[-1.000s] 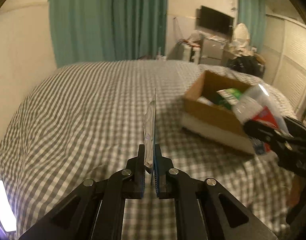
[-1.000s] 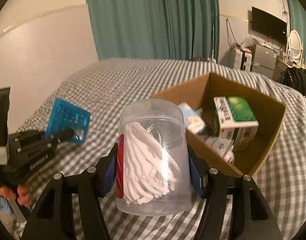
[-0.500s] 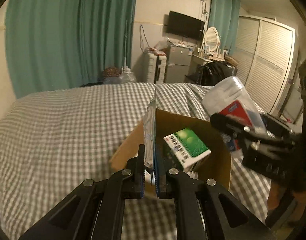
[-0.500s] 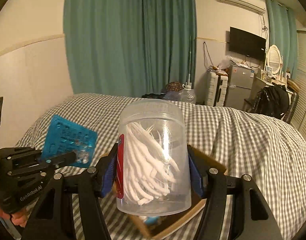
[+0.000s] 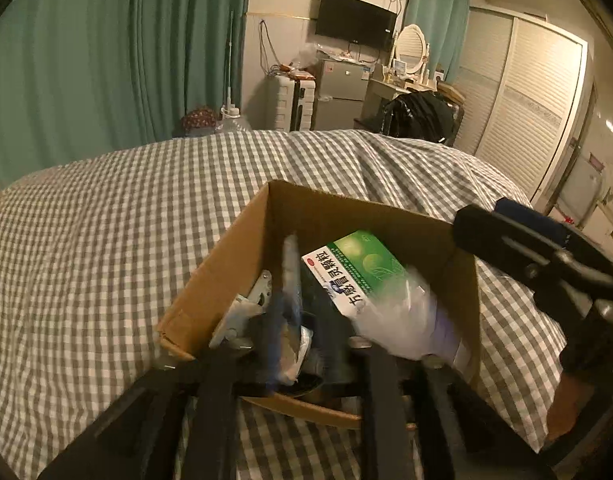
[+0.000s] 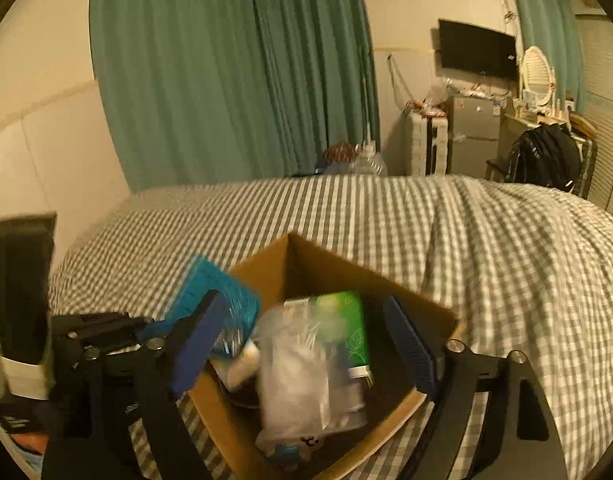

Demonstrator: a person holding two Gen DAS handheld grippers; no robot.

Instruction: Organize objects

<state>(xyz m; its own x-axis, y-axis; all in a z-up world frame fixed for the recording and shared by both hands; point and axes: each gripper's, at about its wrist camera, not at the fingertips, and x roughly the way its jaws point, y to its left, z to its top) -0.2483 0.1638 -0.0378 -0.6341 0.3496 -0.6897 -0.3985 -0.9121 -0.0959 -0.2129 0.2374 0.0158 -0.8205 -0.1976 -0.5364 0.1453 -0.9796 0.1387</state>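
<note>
Cardboard box crowded: clear tub beside green carton. Right gripper spread wide above; left gripper blurred, grip on blue packet unclear.

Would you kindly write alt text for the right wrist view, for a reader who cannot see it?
The right hand-held gripper, jaws wide open, hangs over a cardboard box on a checked bed, with a blurred clear plastic jar inside beside a green carton. At left, the left hand-held gripper pinches a blue packet.
</note>
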